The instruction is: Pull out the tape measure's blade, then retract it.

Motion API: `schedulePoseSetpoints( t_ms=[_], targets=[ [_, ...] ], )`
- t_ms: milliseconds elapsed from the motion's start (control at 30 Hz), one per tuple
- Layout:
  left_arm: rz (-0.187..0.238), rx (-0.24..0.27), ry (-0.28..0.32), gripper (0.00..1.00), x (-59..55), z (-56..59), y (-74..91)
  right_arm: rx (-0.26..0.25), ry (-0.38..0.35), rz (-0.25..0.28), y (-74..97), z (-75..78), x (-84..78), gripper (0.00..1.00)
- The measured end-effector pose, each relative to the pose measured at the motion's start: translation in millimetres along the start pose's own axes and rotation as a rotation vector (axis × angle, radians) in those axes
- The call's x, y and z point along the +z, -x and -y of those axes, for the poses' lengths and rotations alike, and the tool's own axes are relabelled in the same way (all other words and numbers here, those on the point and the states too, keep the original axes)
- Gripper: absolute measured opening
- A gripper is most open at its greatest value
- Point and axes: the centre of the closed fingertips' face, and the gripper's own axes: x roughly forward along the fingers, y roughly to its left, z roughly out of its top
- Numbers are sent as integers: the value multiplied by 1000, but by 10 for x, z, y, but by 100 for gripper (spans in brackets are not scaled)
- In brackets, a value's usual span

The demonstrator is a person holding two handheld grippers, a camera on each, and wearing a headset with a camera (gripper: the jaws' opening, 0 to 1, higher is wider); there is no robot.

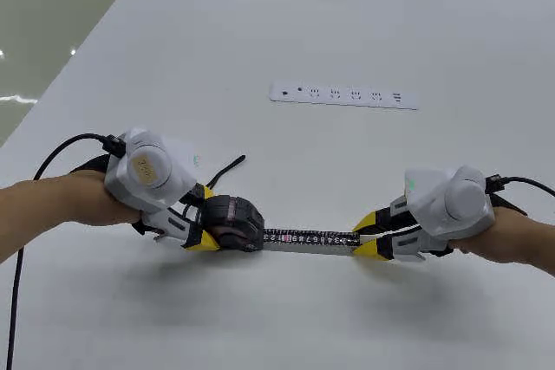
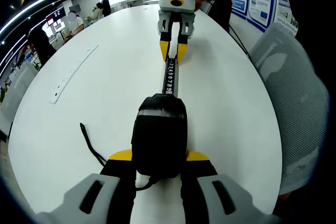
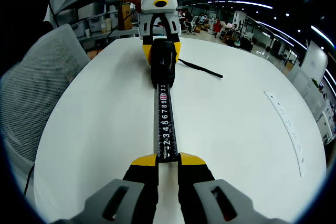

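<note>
Scene: a person at a white table (image 1: 347, 23) stretches a tape measure between two hand-held grippers.
Left gripper (image 2: 159, 156): clamped on the black case (image 2: 159, 135), one jaw on each side, holding it against the table.
Right gripper (image 3: 168, 159): jaws narrowed to a pinch on the tip end of the blade (image 3: 165, 121).
Blade: a short numbered run is out, lying flat on the table between the two grippers with its figures facing up.
Case: near the person's edge of the table, on the left, its mouth facing the right gripper.
Strap (image 2: 92, 148): a black cord trails from the case across the table.
Power strip (image 1: 343, 95): well apart, farther up the table.
Stage: by the look of it the pull-out is under way, and the retraction is not yet done.
Doing it well: draw the tip straight away from the case mouth, low and level, so the blade neither kinks nor twists. The left clamp should stay firm so the case does not slide along after the pull.
Retraction: likely best to walk the tip back towards the case under a steady pinch, not let it fly.
Risk: a slipped pinch would probably let the spring whip the blade home.
</note>
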Motion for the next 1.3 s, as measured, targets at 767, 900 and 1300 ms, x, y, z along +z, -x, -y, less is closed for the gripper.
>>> schedulePoseSetpoints(
  t_ms=[767, 900, 1300],
  targets=[
    [-2, 0, 0, 27, -1, 0, -6, -3, -2, 12, -13, 22, -13, 12],
    [-2, 0, 1, 27, -1, 0, -6, -2, 9, 13, -10, 27, -19, 12],
    [-4, 1, 1, 27, 11, 11, -6, -2, 14, 11, 25, 27, -41, 12]
  ],
)
